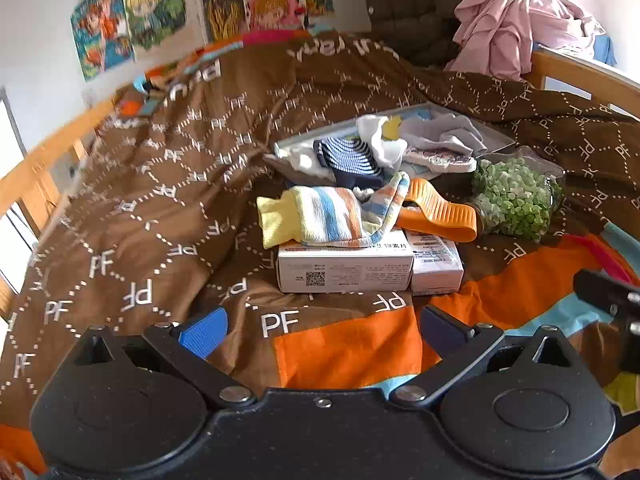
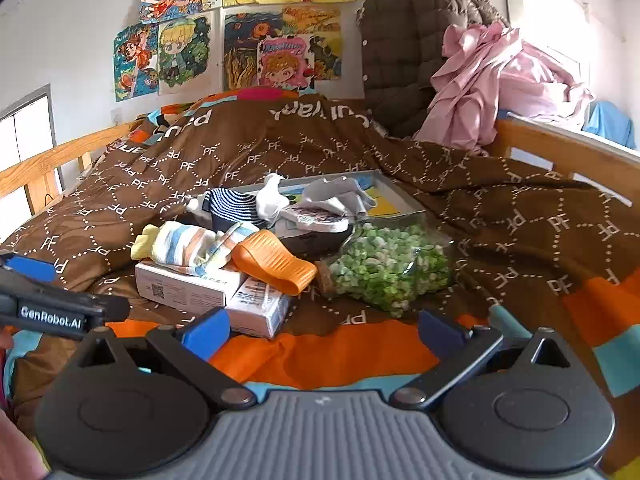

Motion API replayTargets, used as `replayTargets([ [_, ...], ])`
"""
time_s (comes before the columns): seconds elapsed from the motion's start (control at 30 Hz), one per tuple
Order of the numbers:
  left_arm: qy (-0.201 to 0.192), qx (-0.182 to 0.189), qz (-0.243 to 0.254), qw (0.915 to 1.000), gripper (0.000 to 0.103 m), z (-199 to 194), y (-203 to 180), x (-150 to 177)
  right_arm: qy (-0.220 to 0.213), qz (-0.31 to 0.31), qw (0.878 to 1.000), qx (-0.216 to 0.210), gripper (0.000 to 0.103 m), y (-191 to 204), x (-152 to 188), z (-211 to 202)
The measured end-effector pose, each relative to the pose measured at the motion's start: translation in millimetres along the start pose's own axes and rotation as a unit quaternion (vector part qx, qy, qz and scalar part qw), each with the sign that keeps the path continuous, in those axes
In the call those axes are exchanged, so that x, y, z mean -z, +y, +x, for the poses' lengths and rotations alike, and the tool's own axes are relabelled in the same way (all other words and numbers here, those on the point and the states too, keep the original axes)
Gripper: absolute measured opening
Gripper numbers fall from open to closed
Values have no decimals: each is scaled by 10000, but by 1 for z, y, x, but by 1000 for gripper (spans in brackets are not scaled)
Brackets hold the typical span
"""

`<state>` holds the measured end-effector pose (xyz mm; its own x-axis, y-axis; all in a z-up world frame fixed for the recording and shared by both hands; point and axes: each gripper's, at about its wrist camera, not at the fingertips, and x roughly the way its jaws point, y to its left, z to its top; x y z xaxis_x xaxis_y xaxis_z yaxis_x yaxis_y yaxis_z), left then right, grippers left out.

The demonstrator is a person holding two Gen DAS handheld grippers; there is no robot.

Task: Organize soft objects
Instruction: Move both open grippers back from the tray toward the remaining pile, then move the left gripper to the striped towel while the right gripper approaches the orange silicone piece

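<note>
Hovering low over the near edge of the bed, the left gripper [image 1: 320, 326] holds its blue-padded jaws wide apart with nothing between them, above the orange patch of the brown quilt [image 1: 160, 184]. The right gripper [image 2: 322, 330] hangs just beside it at the same near edge, jaws likewise spread and empty.

The soft things lie in a heap toward the middle of the quilt. A pastel striped sock [image 1: 324, 214] in yellow, blue and orange is draped over the top of a white box [image 1: 346, 270], with a smaller white box [image 1: 436, 268] touching that box on its right. An orange ridged silicone piece [image 1: 438, 212] rests against the sock and on the boxes. Farther back, a shallow grey tray [image 2: 394, 194] sits on the quilt and carries a navy-and-white striped sock [image 1: 348, 158], a white sock [image 1: 380, 138] and a pale grey garment [image 1: 444, 132], all tumbled together and spilling over its near rim. A clear bag of small green pieces [image 1: 514, 200] lies right of the heap, just beside the tray.

At the far edge of the bed a dark quilted jacket [image 2: 412, 52] and a crumpled pink cloth [image 2: 480, 84] are piled against the wooden rail [image 2: 560, 152]. Cartoon drawings [image 2: 184, 52] cover the wall behind.
</note>
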<state>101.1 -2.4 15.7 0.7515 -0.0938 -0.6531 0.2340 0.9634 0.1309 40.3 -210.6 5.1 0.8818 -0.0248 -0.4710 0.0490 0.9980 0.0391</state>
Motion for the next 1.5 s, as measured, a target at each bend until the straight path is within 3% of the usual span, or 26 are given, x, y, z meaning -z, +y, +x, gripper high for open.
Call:
replayTargets([
  [0.33,293,224,372,9986,102,38,8,-23,26,-213,9997,-145,103,9,-13,35],
  [0.6,359,126,726,9966,102,68,13,-36,133,-573,9979,-258,103,20,-20,66],
  [0.8,336,171,471,9982,102,78,20,-34,143,-561,9980,-240,103,18,-17,76],
  [1.03,126,59,593,9981,102,76,19,-39,100,-666,9975,-190,103,22,-18,83],
  [1.5,-332,76,168,9993,102,67,34,-45,123,-782,9967,-152,103,31,-19,104],
])
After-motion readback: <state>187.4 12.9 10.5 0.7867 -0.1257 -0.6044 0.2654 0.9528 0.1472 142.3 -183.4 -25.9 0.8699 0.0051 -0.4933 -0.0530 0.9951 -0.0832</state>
